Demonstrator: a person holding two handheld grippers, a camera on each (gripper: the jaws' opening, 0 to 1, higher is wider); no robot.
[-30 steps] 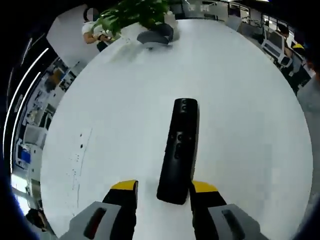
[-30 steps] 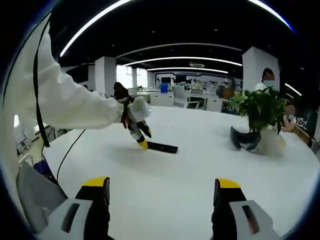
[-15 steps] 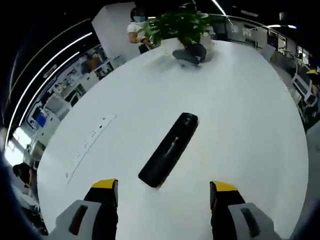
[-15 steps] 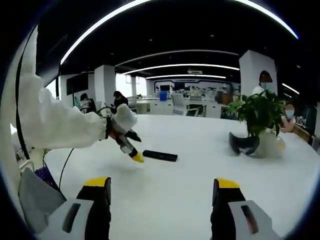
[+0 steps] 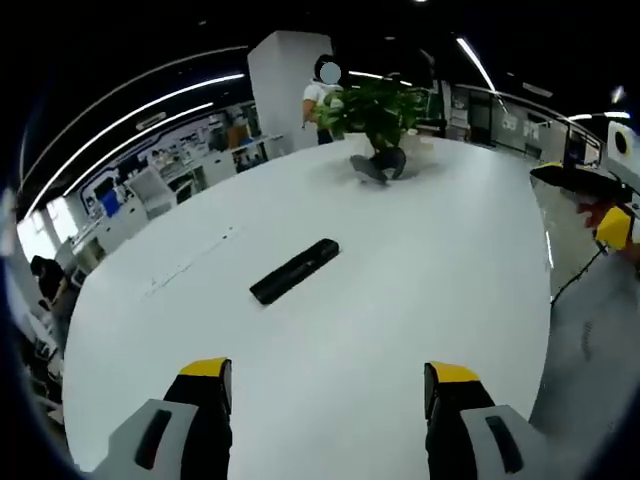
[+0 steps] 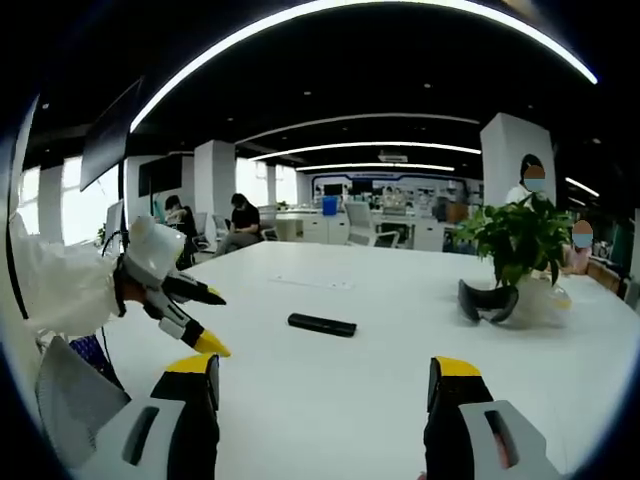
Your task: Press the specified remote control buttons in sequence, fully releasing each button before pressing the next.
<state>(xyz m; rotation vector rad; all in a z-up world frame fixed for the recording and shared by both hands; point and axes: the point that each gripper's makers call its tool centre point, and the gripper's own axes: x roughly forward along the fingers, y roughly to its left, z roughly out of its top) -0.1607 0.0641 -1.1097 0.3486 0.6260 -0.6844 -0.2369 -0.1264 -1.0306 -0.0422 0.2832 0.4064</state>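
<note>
Left gripper (image 6: 205, 320) has withdrawn, jaws apart, from remote (image 5: 294, 270), apparently untouched.

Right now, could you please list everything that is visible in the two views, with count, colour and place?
table: one, white, under everything.
remote control: one, black, lying flat near the table's middle.
potted plant: one, green leaves, far side of the table.
dark curved object: one, dark grey, at the plant's base.
people: several, seated in the background and standing behind the plant.
left gripper: one, grey with yellow-tipped fingers, open, above the table, away from the remote.
right gripper: one, same colours, open, empty.
sleeve: one, white, on the left arm.
</note>
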